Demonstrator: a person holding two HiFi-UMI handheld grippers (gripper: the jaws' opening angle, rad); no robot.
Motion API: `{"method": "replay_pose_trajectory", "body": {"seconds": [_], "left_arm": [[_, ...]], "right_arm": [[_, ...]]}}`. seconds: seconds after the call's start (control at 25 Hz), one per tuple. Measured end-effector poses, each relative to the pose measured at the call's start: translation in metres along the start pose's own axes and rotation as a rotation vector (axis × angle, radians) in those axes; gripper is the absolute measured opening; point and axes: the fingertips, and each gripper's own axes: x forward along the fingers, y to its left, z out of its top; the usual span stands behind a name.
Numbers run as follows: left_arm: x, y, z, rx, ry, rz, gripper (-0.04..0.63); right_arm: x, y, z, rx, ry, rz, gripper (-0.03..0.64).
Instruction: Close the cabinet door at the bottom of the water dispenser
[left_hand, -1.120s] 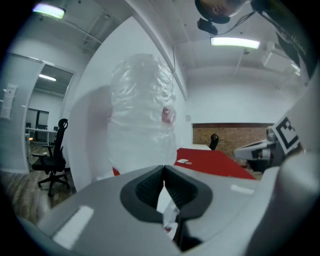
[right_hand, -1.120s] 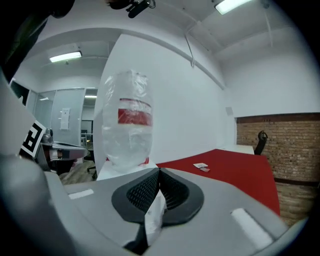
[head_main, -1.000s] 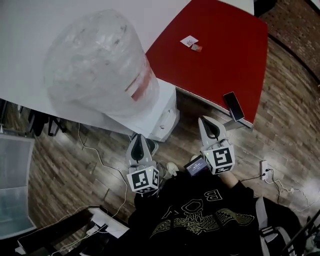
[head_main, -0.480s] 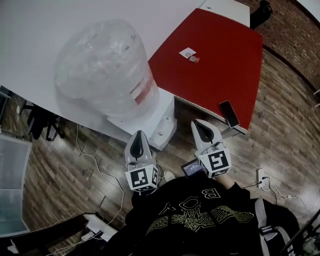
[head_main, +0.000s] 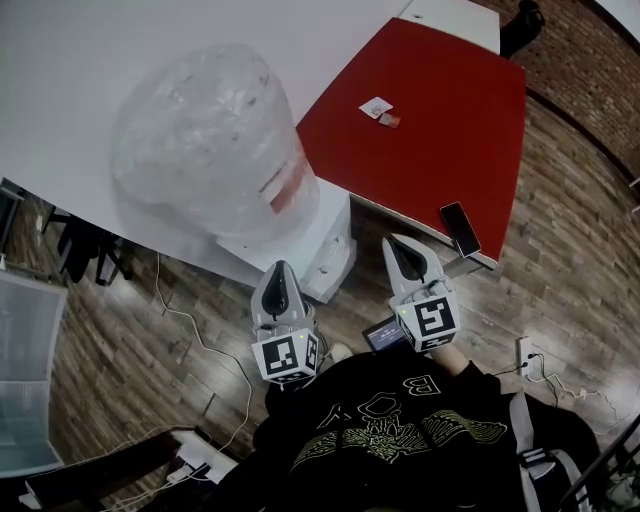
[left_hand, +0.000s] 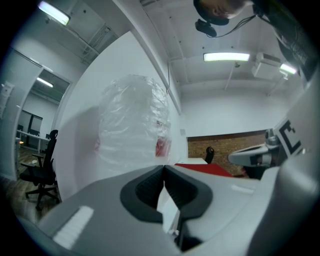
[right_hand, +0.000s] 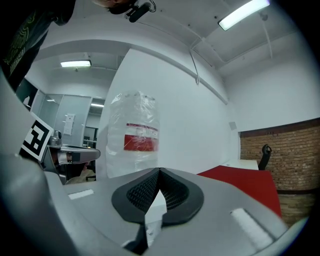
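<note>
The white water dispenser (head_main: 325, 245) stands against the white wall and carries a big bottle wrapped in clear plastic (head_main: 210, 140). Seen from above, its bottom cabinet door is hidden. My left gripper (head_main: 278, 268) is held level just in front of the dispenser, jaws shut with nothing between them. My right gripper (head_main: 393, 243) hangs beside the dispenser's right side, also shut and empty. The left gripper view has the closed left gripper (left_hand: 163, 167) pointing at the bottle (left_hand: 132, 125). In the right gripper view, the right gripper (right_hand: 159, 170) is shut below the bottle (right_hand: 132, 142).
A red table (head_main: 430, 130) stands right of the dispenser, with a phone (head_main: 460, 228) near its front edge and small items (head_main: 380, 108) further back. Cables (head_main: 200, 320) and a socket strip (head_main: 525, 350) lie on the wooden floor. An office chair (left_hand: 42, 165) is at the left.
Both grippers came up a little toward the camera and the head view shifted. Over the last half second hardly anything moved. Both stayed shut.
</note>
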Motion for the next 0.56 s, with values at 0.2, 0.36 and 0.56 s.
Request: {"method": "replay_pose_trajectory", "body": {"seconds": [0.2, 0.36, 0.56], "left_arm": [[0.0035, -0.0012, -0.0005, -0.003, 0.008, -0.003, 0.006], [0.0057, -0.0022, -0.0008, 0.001, 0.011, -0.011, 0.006], [0.0077, -0.0048, -0.0031, -0.003, 0.022, -0.012, 0.006]], "right_arm": [[0.0033, -0.0008, -0.0041, 0.005, 0.012, 0.004, -0.002], [0.0069, -0.0002, -0.0062, 0.016, 0.023, 0.009, -0.002], [0.0078, -0.0027, -0.0042, 0.023, 0.024, 0.014, -0.002]]}}
